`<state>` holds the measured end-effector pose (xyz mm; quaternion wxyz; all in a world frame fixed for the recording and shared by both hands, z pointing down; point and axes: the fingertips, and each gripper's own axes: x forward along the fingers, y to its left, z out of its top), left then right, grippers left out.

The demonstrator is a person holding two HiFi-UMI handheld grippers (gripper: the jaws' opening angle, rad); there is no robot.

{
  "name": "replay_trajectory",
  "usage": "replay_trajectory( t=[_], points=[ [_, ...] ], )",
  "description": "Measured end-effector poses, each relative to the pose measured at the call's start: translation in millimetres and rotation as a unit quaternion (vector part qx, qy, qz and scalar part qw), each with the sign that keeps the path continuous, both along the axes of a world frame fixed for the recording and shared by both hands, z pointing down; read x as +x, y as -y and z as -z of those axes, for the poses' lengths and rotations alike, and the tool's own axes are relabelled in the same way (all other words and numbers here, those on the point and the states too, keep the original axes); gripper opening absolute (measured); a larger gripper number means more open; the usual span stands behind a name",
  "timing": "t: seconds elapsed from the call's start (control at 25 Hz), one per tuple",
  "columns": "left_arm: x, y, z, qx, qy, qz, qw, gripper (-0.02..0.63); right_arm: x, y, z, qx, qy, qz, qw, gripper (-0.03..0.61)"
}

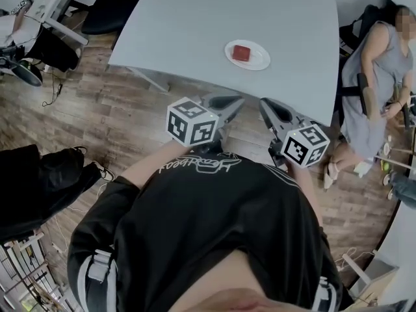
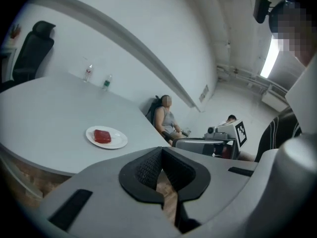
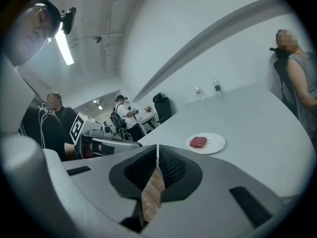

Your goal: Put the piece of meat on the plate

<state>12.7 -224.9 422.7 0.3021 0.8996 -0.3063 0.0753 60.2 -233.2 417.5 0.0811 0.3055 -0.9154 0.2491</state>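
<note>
A red piece of meat (image 1: 241, 52) lies on a white plate (image 1: 259, 63) near the front edge of the grey table (image 1: 195, 18). Both grippers hang short of that edge, over the wood floor and close to my chest. My left gripper (image 1: 231, 103) is shut with nothing between its jaws, and my right gripper (image 1: 267, 106) also has its tips together and holds nothing. From the left gripper view (image 2: 162, 150) the meat (image 2: 102, 136) and plate (image 2: 119, 142) sit ahead to the left. The right gripper view (image 3: 157, 147) shows the meat (image 3: 198, 142) and plate (image 3: 216, 144) ahead to the right.
A seated person (image 1: 380, 64) is at the table's right end. Two small bottles (image 2: 88, 73) stand at the far side of the table. Office chairs (image 1: 107, 12) and desks are at the upper left, and a dark bag (image 1: 39, 181) lies on the floor at left.
</note>
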Motion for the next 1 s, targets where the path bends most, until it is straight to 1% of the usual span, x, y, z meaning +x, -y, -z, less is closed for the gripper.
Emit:
replay_trajectory(
  t=[0.08, 0.16, 0.48, 0.6, 0.76, 1.0],
  points=[
    [4, -19, 4, 0.021, 0.007, -0.002, 0.9998, 0.008, 1, -18, 1, 0.006, -0.003, 0.006, 1.000, 0.017],
    [6, -37, 3, 0.029, 0.012, -0.001, 0.9995, 0.008, 1, -35, 1, 0.009, -0.003, 0.012, 1.000, 0.017],
    [18, -113, -9, 0.041, 0.020, -0.007, 0.9990, 0.008, 9, -111, -9, 0.017, -0.008, 0.023, 1.000, 0.017],
    [22, -135, -10, 0.040, 0.015, -0.008, 0.9990, 0.008, 13, -133, -10, 0.022, -0.013, 0.024, 0.999, 0.017],
    [30, -159, -9, 0.046, 0.014, -0.011, 0.9988, 0.008, 22, -156, -10, 0.028, -0.013, 0.019, 0.999, 0.017],
    [30, -177, -2, 0.054, 0.009, -0.011, 0.9984, 0.008, 26, -173, -5, 0.031, -0.013, 0.013, 0.999, 0.017]
  ],
)
